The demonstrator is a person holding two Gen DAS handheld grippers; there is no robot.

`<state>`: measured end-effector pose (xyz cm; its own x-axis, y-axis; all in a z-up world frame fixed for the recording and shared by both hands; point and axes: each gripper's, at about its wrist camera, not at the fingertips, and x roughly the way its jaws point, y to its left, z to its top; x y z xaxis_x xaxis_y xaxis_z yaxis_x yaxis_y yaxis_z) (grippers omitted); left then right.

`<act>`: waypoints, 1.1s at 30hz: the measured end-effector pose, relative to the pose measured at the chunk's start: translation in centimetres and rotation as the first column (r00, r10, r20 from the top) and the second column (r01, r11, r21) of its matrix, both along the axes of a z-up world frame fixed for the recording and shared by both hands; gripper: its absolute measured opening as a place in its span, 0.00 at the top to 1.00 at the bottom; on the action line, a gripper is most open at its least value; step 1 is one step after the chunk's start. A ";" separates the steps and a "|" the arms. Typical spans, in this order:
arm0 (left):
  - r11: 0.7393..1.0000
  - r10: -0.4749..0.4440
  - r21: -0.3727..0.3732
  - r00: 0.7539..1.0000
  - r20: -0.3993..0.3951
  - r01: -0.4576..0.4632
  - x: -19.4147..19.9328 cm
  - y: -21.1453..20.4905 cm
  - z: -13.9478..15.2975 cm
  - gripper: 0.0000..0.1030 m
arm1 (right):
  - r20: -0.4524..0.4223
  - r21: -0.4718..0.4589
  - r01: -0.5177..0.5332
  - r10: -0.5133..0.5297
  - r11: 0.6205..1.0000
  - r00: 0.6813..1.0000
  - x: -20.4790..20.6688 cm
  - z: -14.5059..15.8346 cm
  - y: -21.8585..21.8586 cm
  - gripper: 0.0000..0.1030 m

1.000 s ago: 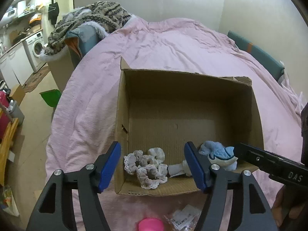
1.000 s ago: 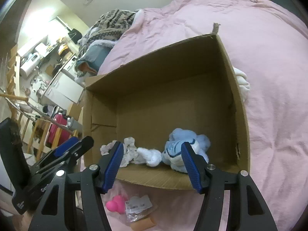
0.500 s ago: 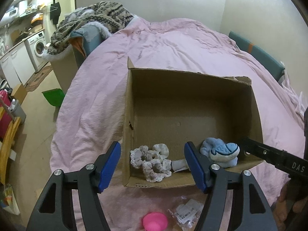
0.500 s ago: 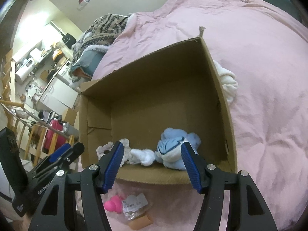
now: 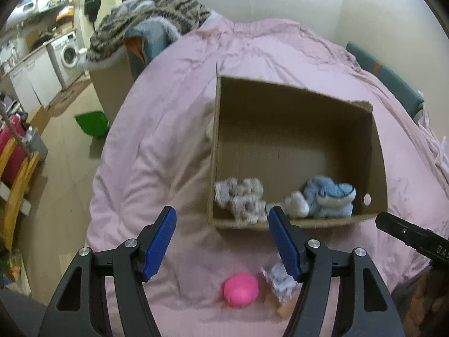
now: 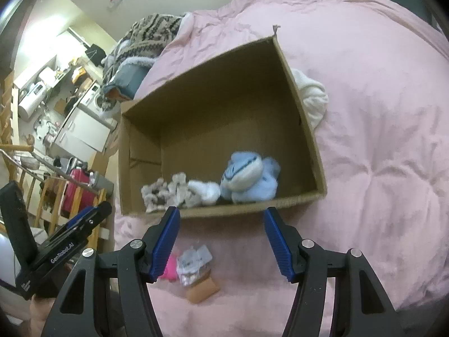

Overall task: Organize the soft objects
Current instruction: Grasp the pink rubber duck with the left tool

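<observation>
A cardboard box lies open on the pink duvet. Inside, along its near wall, sit lacy scrunchies, a white sock and a blue plush toy. On the duvet in front of the box lie a pink ball, a clear packet and a tan piece. My left gripper is open and empty, hanging before the box's near left corner. My right gripper is open and empty too, just short of the near wall.
A white bundle of cloth lies against the box's far right side. The pink duvet drops off at the left to a floor with a green bin. A patterned blanket heap and a washing machine stand beyond.
Both grippers have drawn back from the box, so it sits farther away and the pink ball and packet in front of it show fully. Jaw openings are unchanged.
</observation>
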<state>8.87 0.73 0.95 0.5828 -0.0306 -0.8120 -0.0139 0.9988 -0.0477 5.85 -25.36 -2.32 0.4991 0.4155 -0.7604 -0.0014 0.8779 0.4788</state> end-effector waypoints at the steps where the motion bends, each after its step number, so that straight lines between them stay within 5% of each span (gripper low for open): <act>1: 1.000 0.002 -0.003 1.000 -0.010 -0.002 -0.3 0.1 -0.2 0.37 | -0.003 -0.003 -0.005 0.005 1.000 1.000 -0.2 -0.1 0.1 0.37; 7: 0.997 0.037 -0.056 0.992 -0.120 -0.044 -1.7 1.6 -2.0 0.37 | -0.062 -0.025 -0.017 0.016 1.000 0.998 -1.4 -1.2 0.9 0.37; 12: 0.985 0.089 -0.119 0.955 -0.282 -0.127 -1.8 2.9 -5.1 0.37 | -0.117 -0.032 -0.011 0.007 0.999 0.993 -1.8 -2.9 0.9 0.37; 15: 0.987 0.052 -0.125 0.938 -0.343 -0.101 -1.6 2.0 -6.6 0.37 | -0.138 -0.043 -0.010 0.004 0.999 0.990 -1.5 -3.5 1.1 0.37; 28: 0.997 -0.065 -0.074 0.895 -0.442 0.036 -1.7 -2.2 -10.2 0.75 | -0.176 -0.017 -0.027 0.024 0.999 0.984 -0.7 -4.4 1.8 0.37; 33: 0.997 -0.055 -0.066 0.899 -0.433 0.029 -1.8 -2.1 -9.8 0.75 | -0.205 -0.033 -0.065 0.057 0.997 0.977 -0.6 -5.1 2.6 0.37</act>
<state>7.09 -1.33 -8.83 0.1693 -0.1003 -0.9805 -0.0041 0.9947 -0.1024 5.22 -22.77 -7.37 0.3068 0.4085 -0.8596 0.0381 0.8972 0.4399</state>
